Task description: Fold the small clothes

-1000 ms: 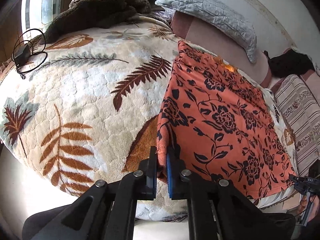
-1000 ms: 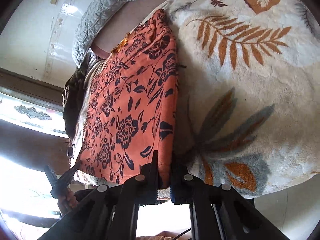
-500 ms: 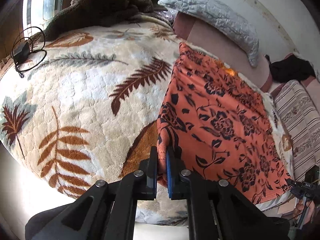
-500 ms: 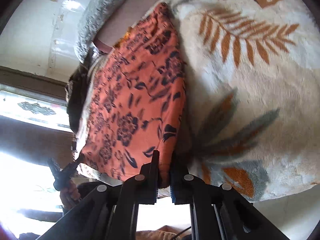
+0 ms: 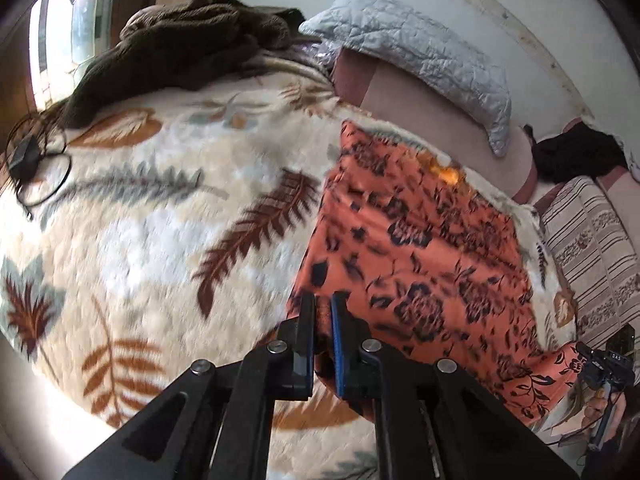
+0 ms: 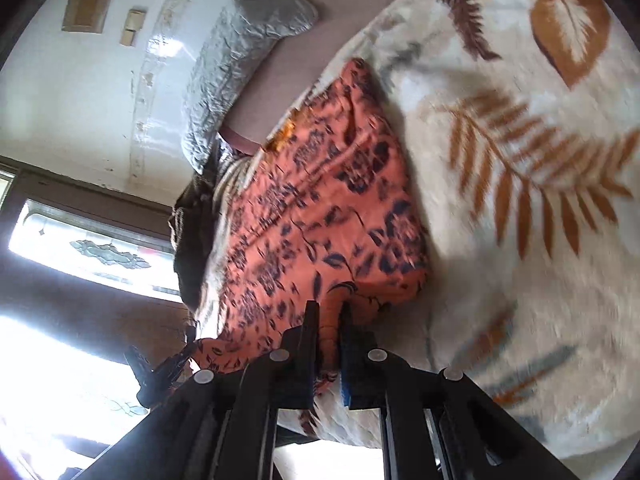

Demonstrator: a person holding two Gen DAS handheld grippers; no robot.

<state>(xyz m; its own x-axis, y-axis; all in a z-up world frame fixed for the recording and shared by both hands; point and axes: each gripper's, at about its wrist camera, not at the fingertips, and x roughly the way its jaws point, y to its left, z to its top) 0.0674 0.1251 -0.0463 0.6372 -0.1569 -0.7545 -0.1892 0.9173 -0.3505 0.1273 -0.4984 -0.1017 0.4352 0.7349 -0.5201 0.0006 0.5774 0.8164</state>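
An orange garment with dark floral print (image 5: 420, 248) lies on a cream leaf-pattern blanket (image 5: 160, 220). My left gripper (image 5: 323, 308) is shut on its near left corner, which is lifted off the blanket. My right gripper (image 6: 329, 316) is shut on the opposite near corner of the same garment (image 6: 320, 208), lifted too, with the near edge bunching. Each gripper also shows small in the other's view, the right one (image 5: 600, 364) and the left one (image 6: 160, 368).
A grey quilted pillow (image 5: 420, 48) lies at the head of the bed by the wall. A brown blanket heap (image 5: 180, 44) sits at the far left, a black cable (image 5: 28, 160) at the left edge, and a striped cloth (image 5: 592, 248) at the right.
Both grippers have lifted the garment's near corners and moved forward over the bed; the near edge now rises and bunches.
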